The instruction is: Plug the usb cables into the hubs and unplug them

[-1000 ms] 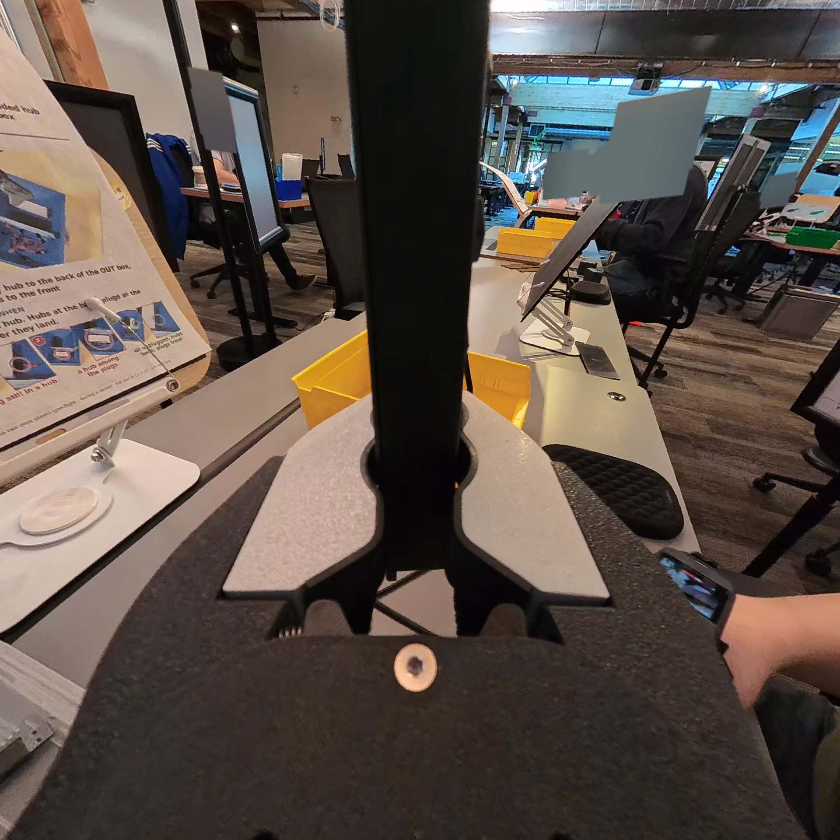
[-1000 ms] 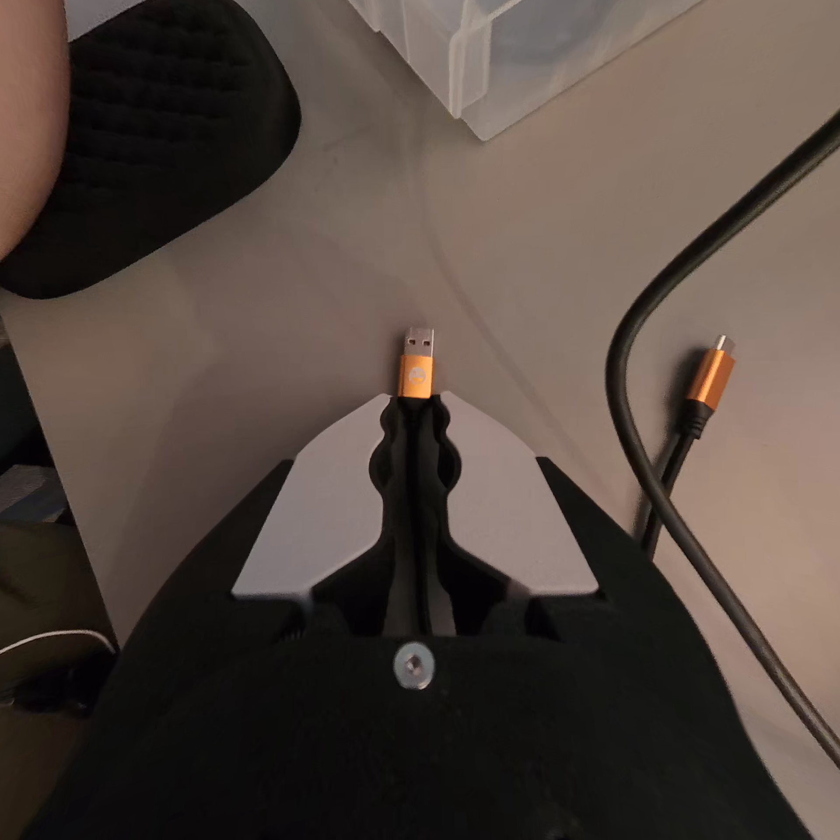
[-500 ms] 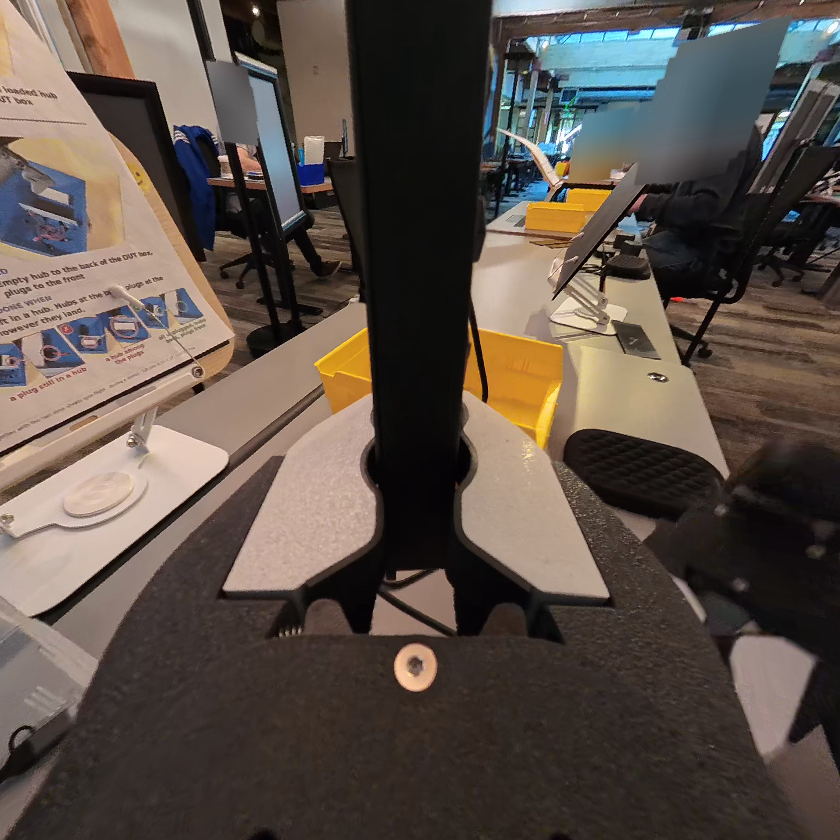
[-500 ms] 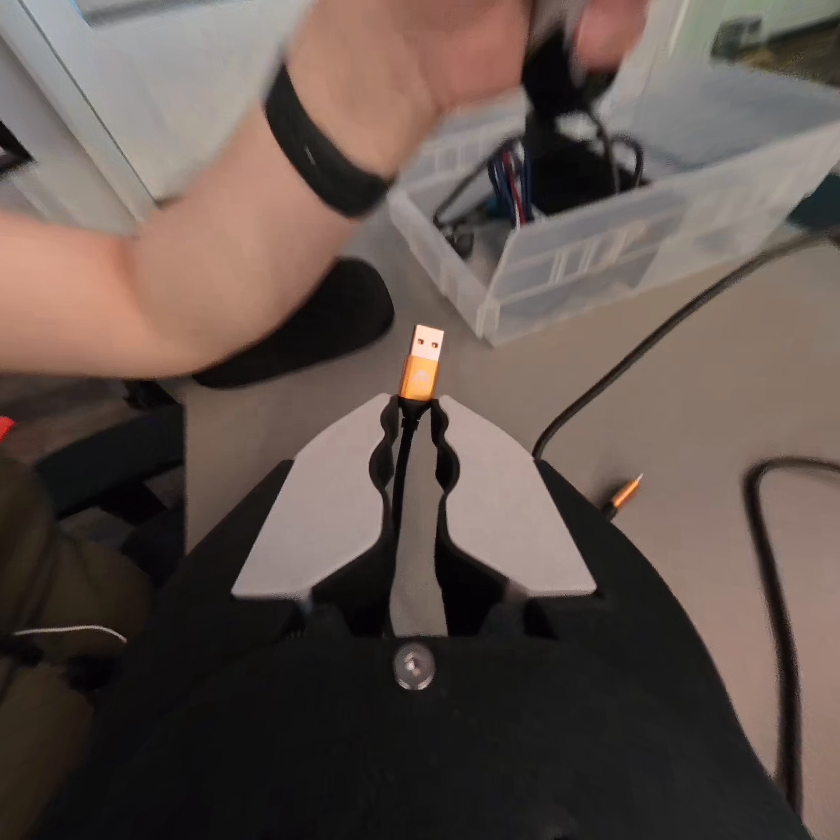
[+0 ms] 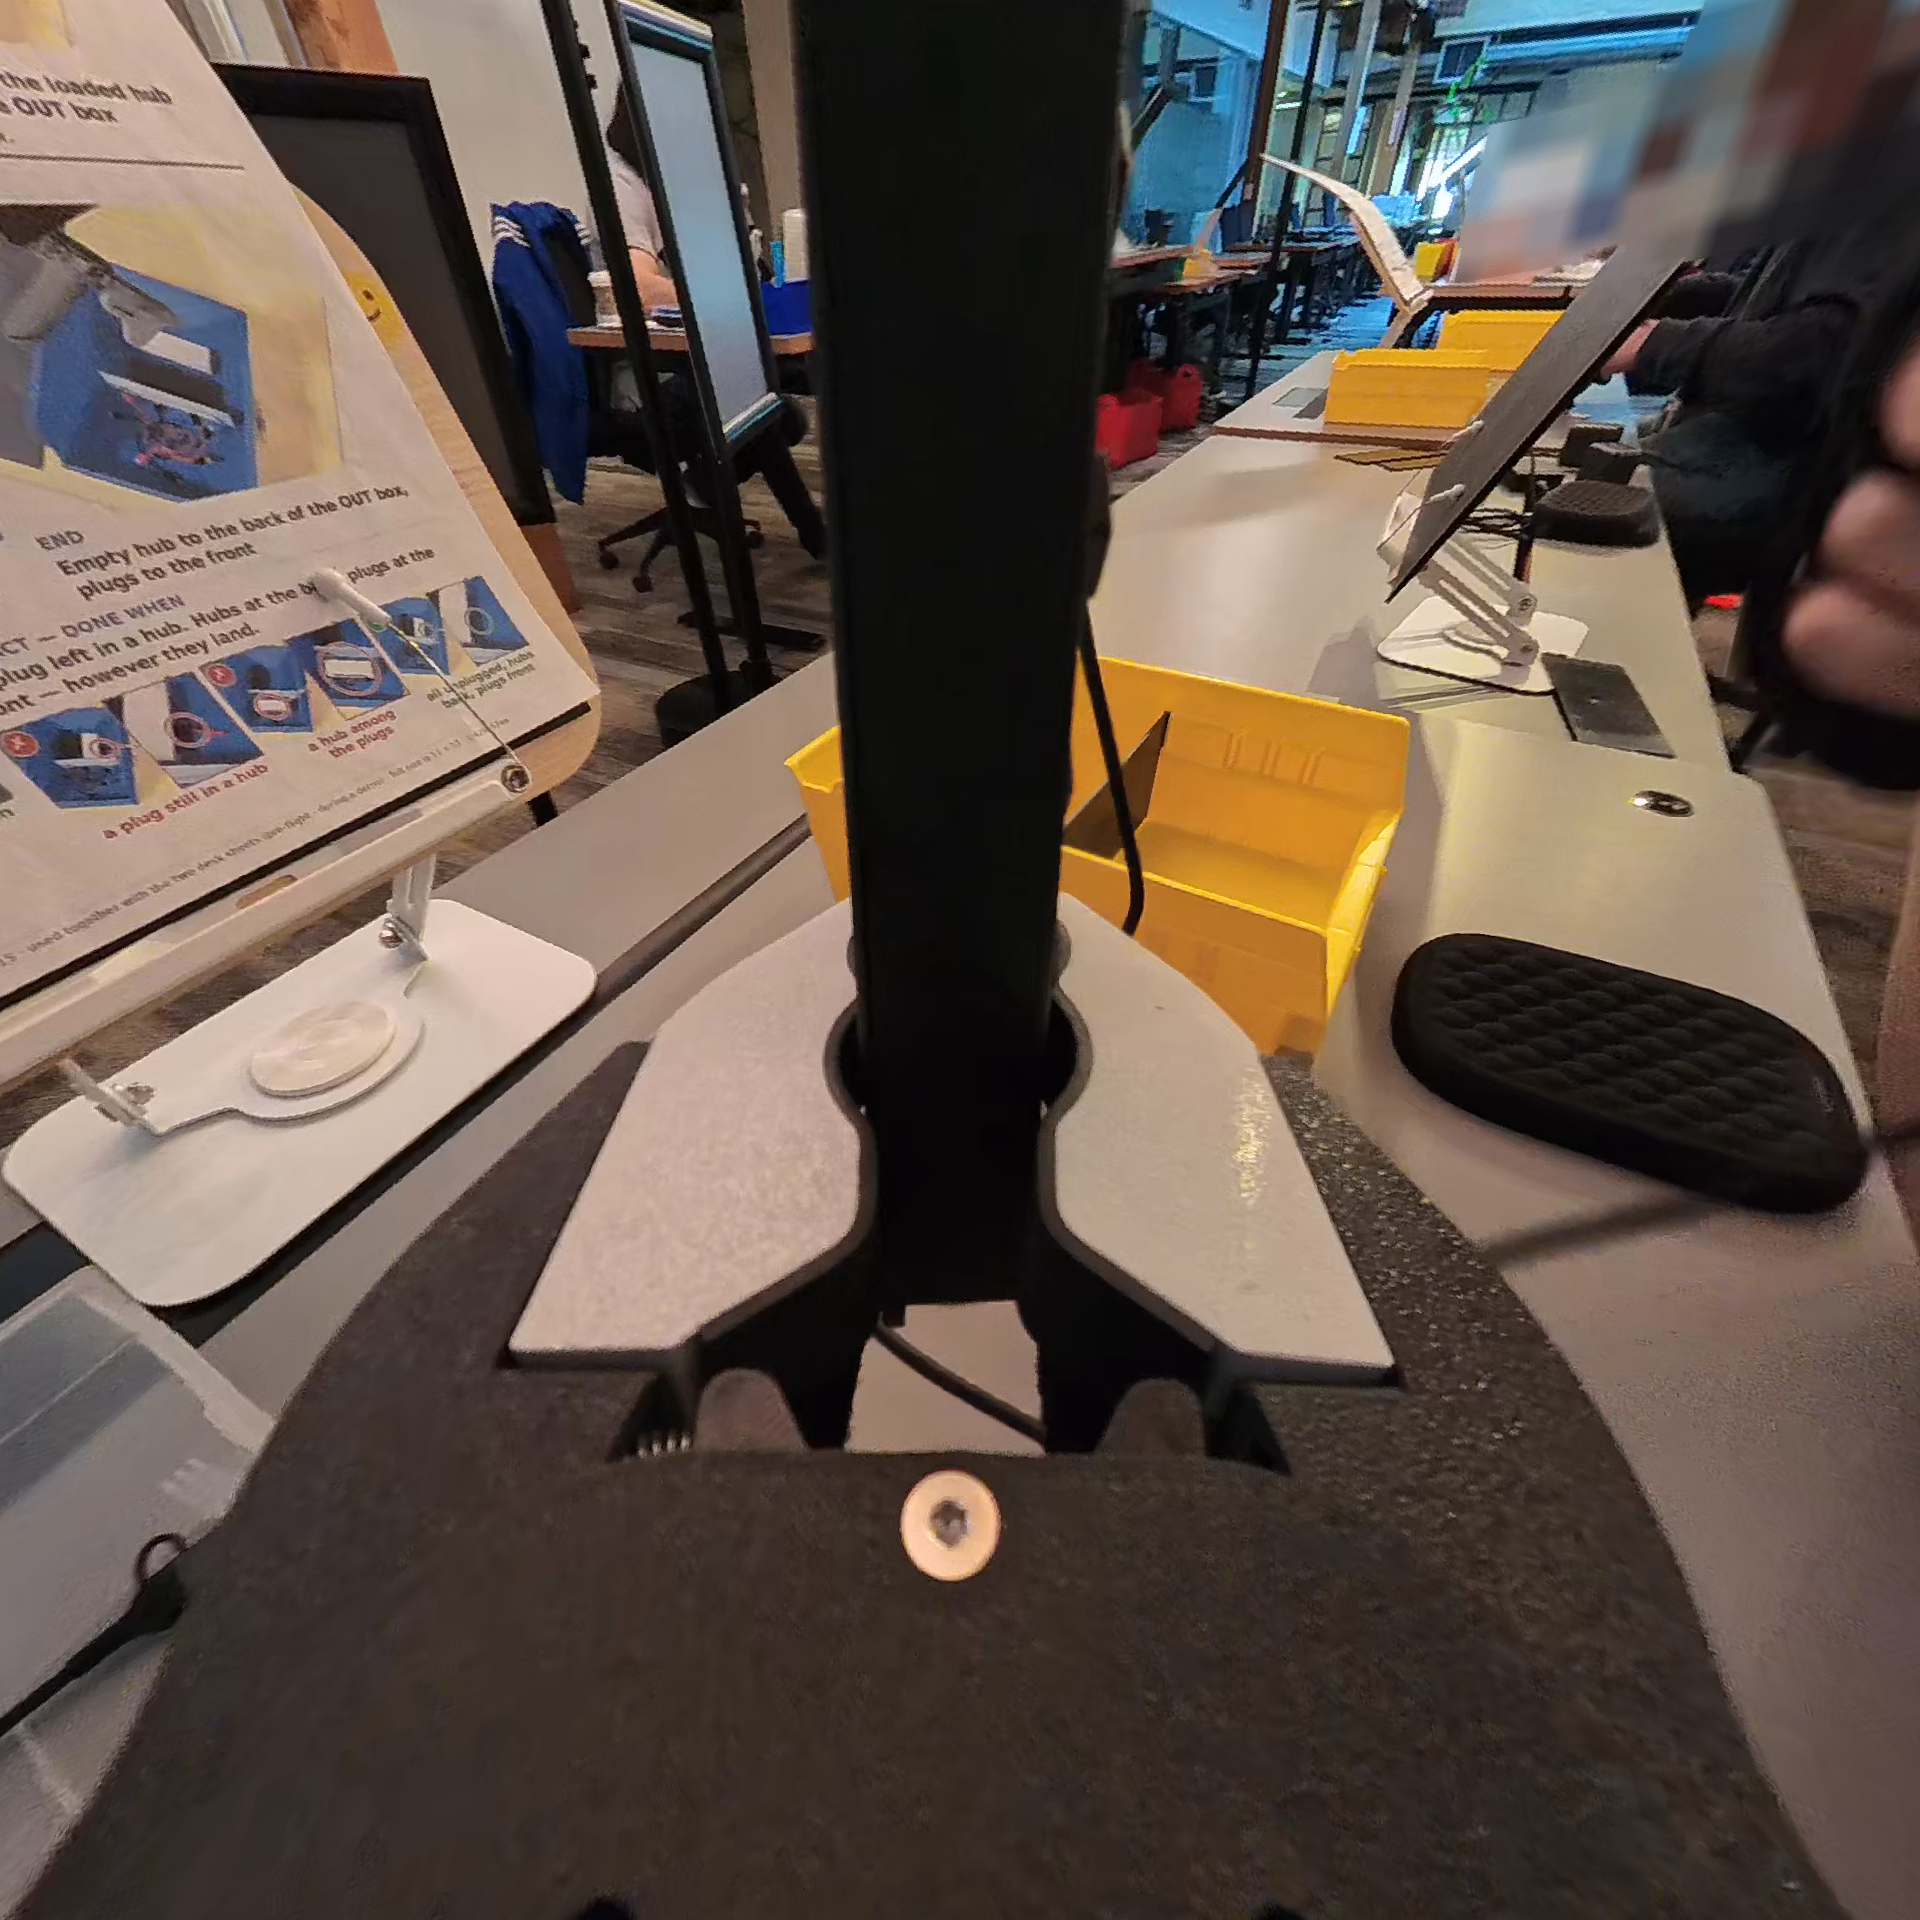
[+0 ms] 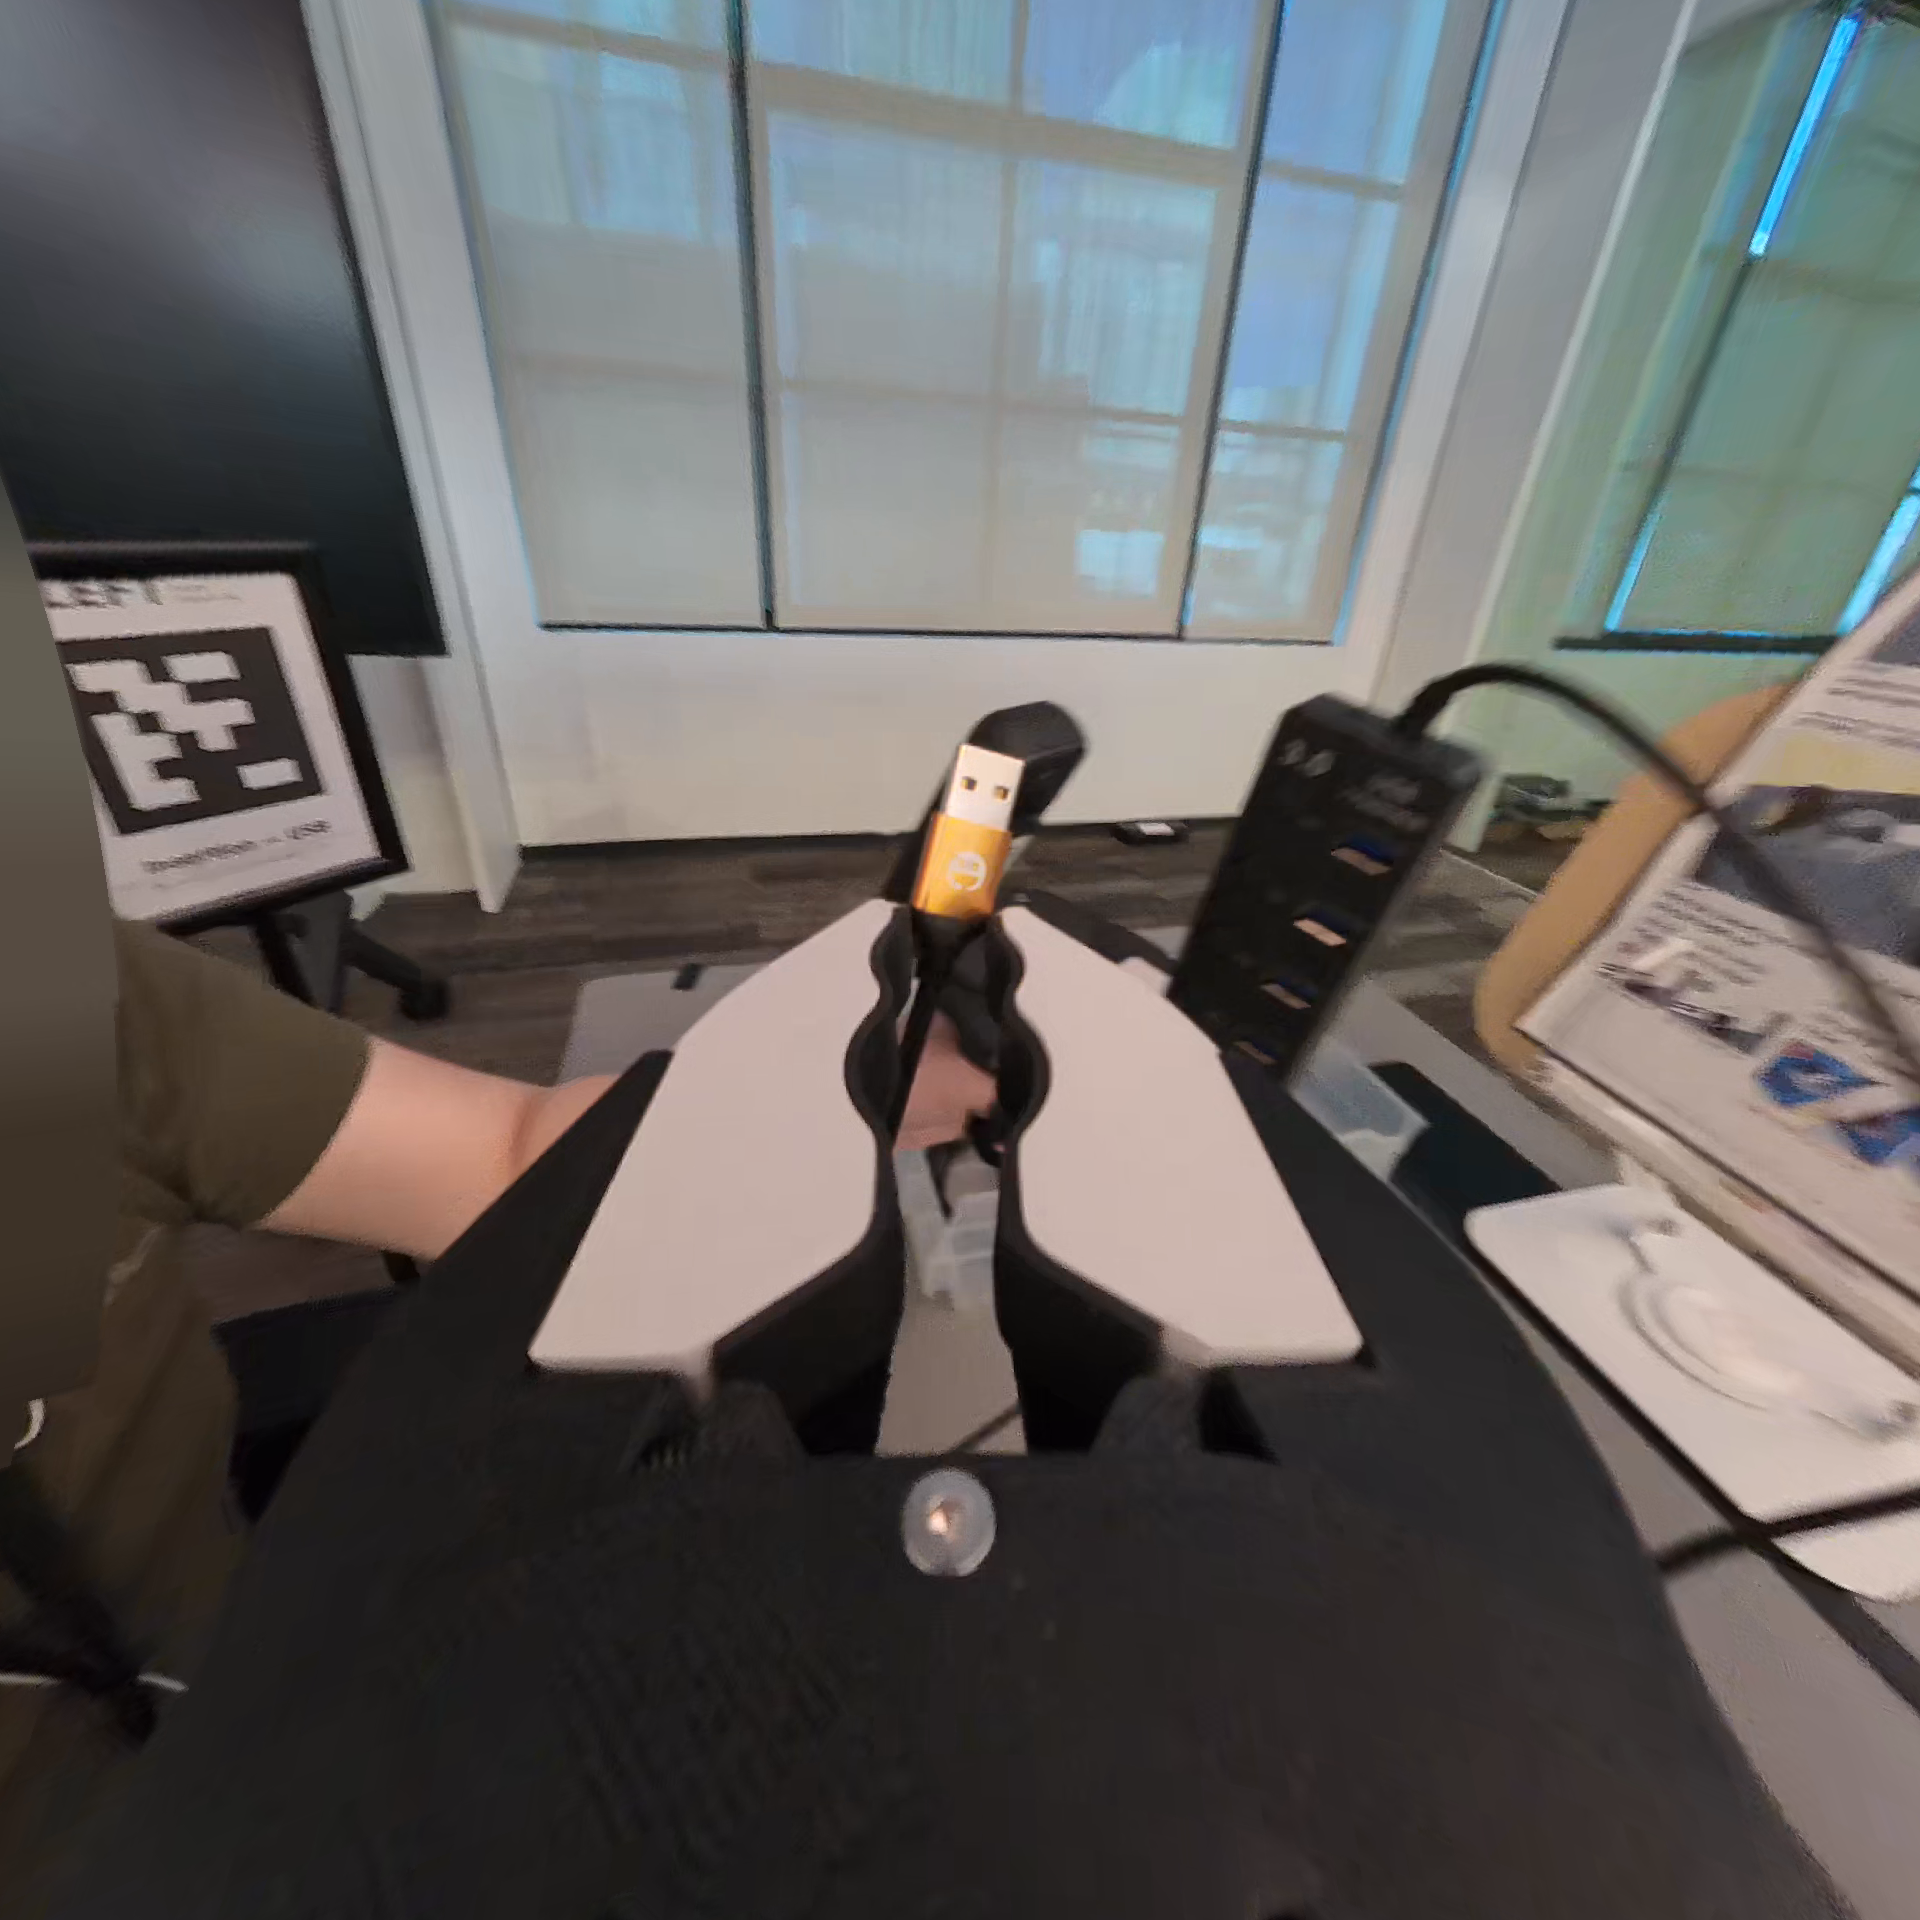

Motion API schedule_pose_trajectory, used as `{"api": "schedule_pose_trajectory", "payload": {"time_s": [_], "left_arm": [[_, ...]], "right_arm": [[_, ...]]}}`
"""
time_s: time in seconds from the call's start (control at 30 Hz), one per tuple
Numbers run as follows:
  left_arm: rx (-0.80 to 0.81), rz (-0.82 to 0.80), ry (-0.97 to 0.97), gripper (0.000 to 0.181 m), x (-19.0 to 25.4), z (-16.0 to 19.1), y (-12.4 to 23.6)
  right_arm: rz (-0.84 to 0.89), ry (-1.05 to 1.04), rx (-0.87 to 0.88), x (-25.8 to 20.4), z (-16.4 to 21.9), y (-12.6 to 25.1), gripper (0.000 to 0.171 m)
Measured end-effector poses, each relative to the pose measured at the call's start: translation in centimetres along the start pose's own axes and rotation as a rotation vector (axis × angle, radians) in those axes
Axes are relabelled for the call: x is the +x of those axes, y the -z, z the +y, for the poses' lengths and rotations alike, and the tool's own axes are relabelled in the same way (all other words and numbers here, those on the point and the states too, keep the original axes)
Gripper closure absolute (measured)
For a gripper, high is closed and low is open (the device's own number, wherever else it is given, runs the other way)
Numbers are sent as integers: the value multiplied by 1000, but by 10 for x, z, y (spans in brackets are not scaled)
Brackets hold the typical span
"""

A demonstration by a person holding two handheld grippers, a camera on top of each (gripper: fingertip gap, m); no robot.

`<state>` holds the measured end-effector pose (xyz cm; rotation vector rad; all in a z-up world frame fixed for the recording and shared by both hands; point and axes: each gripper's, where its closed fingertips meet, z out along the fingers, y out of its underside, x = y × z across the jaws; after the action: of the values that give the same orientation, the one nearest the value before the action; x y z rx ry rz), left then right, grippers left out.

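My left gripper [image 5: 956, 997] is shut on a long black USB hub [image 5: 956, 520] and holds it upright above the desk; the hub's cable [image 5: 1117, 790] hangs behind it. My right gripper [image 6: 951, 914] is shut on a black cable just below its orange USB-A plug [image 6: 971, 842], which sticks out past the fingertips, tilted right. In the right wrist view the hub [image 6: 1340, 894] stands a little to the right of the plug, its row of ports facing me. The plug and hub are apart. A hand [image 6: 935, 1091] shows behind my right fingers.
A yellow bin [image 5: 1247, 831] and a black wrist rest [image 5: 1621, 1070] lie on the grey desk [image 5: 1558, 852]. An instruction sheet on a white stand [image 5: 260, 1122] is at left, also in the right wrist view [image 6: 1766, 935]. A clear box [image 5: 83, 1403] sits near left. Some 15 cm of space lies between my two pairs of fingers.
My right gripper has lifted the orange plug off the desk and swung up to face the hub's ports. The left gripper has kept the hub upright, shifting slightly.
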<state>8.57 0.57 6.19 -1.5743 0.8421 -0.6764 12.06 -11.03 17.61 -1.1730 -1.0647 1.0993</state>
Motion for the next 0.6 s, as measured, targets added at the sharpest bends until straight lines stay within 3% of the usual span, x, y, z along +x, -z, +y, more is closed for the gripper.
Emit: {"api": "schedule_pose_trajectory", "payload": {"time_s": [0.1, 0.27, 0.6], "left_arm": [[-17, -68, -35, 155, -10, 2, 2], [-55, -185, -106, 155, -27, 7, 4], [-119, -199, -72, 155, -27, 28, -11]], "right_arm": [[85, 6, -116, 26, -5, 4, 157], [288, 35, -353, 69, 38, 11, 157], [214, -34, -571, 89, 100, -12, 157]]}}
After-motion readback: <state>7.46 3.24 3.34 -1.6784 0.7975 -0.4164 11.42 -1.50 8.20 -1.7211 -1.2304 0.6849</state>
